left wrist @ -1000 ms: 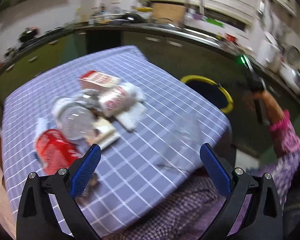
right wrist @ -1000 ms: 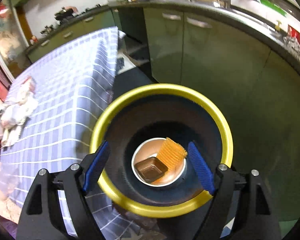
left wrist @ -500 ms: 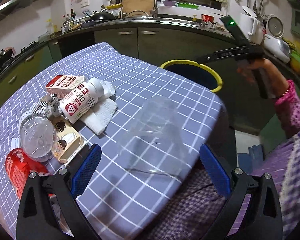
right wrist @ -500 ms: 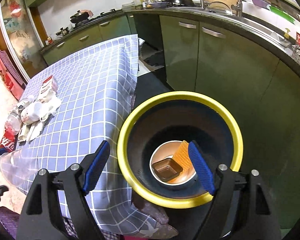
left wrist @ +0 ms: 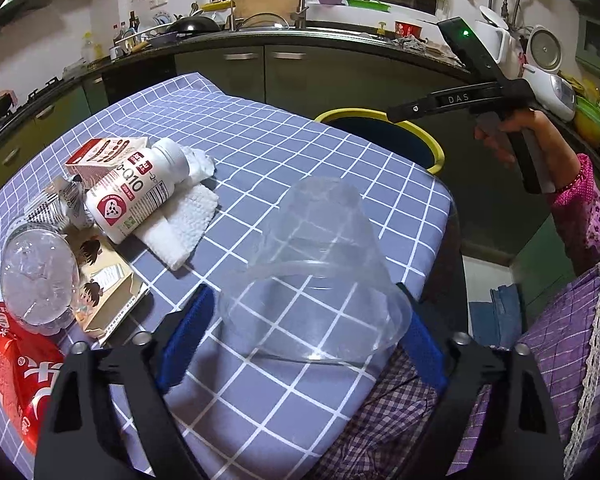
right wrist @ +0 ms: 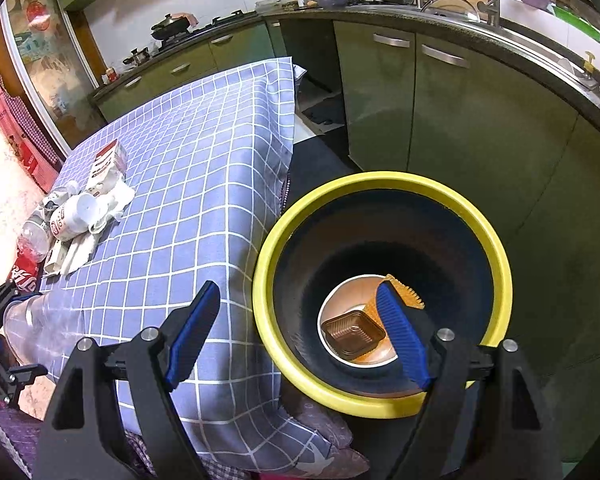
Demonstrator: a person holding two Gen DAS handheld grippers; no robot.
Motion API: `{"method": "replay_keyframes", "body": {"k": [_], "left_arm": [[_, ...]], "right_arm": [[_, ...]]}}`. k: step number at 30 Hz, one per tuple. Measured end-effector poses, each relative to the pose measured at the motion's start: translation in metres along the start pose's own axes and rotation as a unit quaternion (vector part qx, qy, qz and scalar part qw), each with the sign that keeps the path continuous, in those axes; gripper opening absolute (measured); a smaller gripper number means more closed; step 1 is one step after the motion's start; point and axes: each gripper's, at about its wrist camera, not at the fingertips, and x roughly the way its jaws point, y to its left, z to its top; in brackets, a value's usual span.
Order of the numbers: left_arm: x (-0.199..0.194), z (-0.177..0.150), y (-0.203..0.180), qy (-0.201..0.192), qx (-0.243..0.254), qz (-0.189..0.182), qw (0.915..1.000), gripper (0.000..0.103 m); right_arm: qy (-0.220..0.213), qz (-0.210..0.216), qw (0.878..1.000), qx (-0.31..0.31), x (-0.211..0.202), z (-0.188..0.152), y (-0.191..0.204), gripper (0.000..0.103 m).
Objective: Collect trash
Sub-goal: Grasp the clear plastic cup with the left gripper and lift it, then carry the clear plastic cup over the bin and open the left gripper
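A clear plastic cup [left wrist: 320, 248] lies on its side on the blue checked tablecloth [left wrist: 260, 148], near the table's corner. My left gripper [left wrist: 306, 308] straddles the cup's wide rim and its jaws are closing; the right pad sits at the rim and a thin gap remains at the left pad. A yellow-rimmed trash bin [right wrist: 380, 184] stands beside the table and holds a white bowl [right wrist: 340, 300], a brown tray [right wrist: 352, 334] and an orange wrapper [right wrist: 410, 298]. Above the bin hovers my right gripper [right wrist: 298, 300], open and empty.
More trash lies at the table's left: a white pill bottle [left wrist: 136, 196], a red-and-white carton [left wrist: 104, 152], white tissue [left wrist: 184, 220], a clear lid [left wrist: 40, 280], a printed box [left wrist: 104, 292] and a red packet [left wrist: 16, 364]. Green cabinets [right wrist: 440, 120] stand behind the bin.
My left gripper has come down and forward onto the clear cup, and its jaws have narrowed around the rim. The right gripper stays open over the bin, now seen further to the right.
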Motion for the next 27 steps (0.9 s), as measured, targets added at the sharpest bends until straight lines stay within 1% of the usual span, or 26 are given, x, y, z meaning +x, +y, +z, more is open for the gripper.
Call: {"method": "replay_keyframes", "body": {"k": [1, 2, 8, 14, 18, 21, 24, 27], "left_arm": [[0.001, 0.0, 0.0, 0.002, 0.0, 0.0, 1.0, 0.078], [0.002, 0.0, 0.001, 0.002, -0.002, -0.001, 1.0, 0.077], [-0.005, 0.004, -0.001, -0.011, 0.0, 0.0, 0.9999, 0.076], [-0.017, 0.021, -0.005, -0.025, 0.009, 0.006, 0.9996, 0.076], [-0.018, 0.047, -0.009, -0.033, 0.018, 0.0, 0.9993, 0.076], [-0.011, 0.073, -0.016, -0.04, 0.028, -0.015, 0.9987, 0.076], [0.004, 0.102, -0.028, -0.04, 0.044, -0.031, 0.9978, 0.076], [0.027, 0.132, -0.045, -0.034, 0.059, -0.057, 0.9961, 0.076]], "right_arm": [[0.0, 0.001, 1.0, 0.0, 0.001, 0.001, -0.001, 0.076], [0.0, 0.001, 1.0, 0.0, 0.001, 0.001, -0.001, 0.076], [-0.003, 0.006, 1.0, 0.001, 0.0, 0.0, 0.0, 0.076], [-0.014, 0.008, 1.0, 0.008, -0.007, 0.0, -0.006, 0.076], [-0.027, 0.003, 0.999, 0.023, -0.017, -0.004, -0.02, 0.076], [-0.037, -0.005, 0.999, 0.039, -0.026, -0.008, -0.035, 0.076], [-0.046, -0.016, 0.997, 0.059, -0.036, -0.015, -0.055, 0.076], [-0.052, -0.026, 0.995, 0.081, -0.044, -0.024, -0.075, 0.076]]}}
